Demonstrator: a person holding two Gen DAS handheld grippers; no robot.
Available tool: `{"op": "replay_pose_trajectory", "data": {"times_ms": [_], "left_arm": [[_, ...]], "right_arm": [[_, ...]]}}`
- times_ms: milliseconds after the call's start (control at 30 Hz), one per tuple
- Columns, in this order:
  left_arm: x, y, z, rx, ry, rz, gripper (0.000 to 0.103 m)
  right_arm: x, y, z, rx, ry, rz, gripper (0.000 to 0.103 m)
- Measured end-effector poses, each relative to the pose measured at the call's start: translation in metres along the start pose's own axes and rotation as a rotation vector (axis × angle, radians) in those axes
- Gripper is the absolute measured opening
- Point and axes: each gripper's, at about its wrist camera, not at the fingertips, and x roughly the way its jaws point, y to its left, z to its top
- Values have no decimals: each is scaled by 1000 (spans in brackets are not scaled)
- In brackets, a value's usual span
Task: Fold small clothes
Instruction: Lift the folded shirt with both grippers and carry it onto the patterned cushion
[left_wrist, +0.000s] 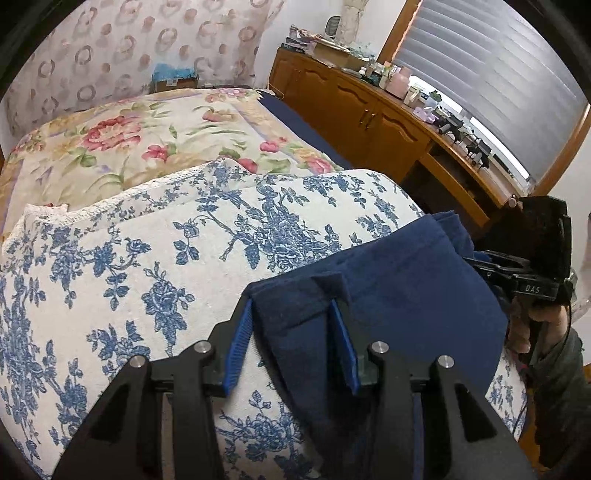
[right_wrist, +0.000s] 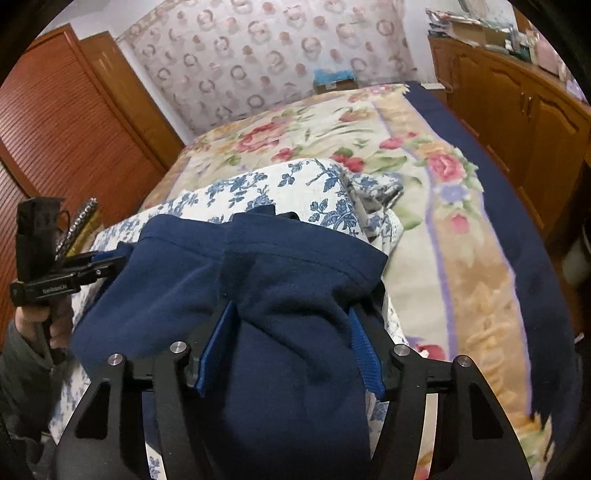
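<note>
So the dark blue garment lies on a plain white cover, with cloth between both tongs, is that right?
Not quite: the cover is white with a blue flower print, not plain, as the left wrist view shows. The dark blue garment does lie on it, with cloth between the left tongs and right tongs.

1. Soft, even daylight in both views; moderately bright, no hard shadows on the bed (left_wrist: 110, 147).
2. Source: window with slatted blind (left_wrist: 491, 74) beyond the bed's right edge; a blown-out white strip glares under the lowest slats.
3. Navy garment (right_wrist: 295, 277) reads very dark; folds lose detail, faint shadow under its hem.
4. Strong fisheye bending; black vignette fills all corners.
5. Right wrist view: the floral blanket (right_wrist: 461, 258) along the bed's right edge is smeared with blur.
6. Near claw linkages soft; patterned wall (right_wrist: 258, 55) slightly hazy.
</note>
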Motion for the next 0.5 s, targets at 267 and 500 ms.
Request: {"op": "replay_pose_trajectory", "data": {"times_ms": [267, 500], "left_arm": [[-6, -11, -1, 27, -17, -53, 12], [-48, -41, -1, 102, -143, -77, 11]], "right_arm": [[-12, 5, -3, -49, -39, -28, 18], [-26, 21, -6, -111, -89, -62, 13]]}}
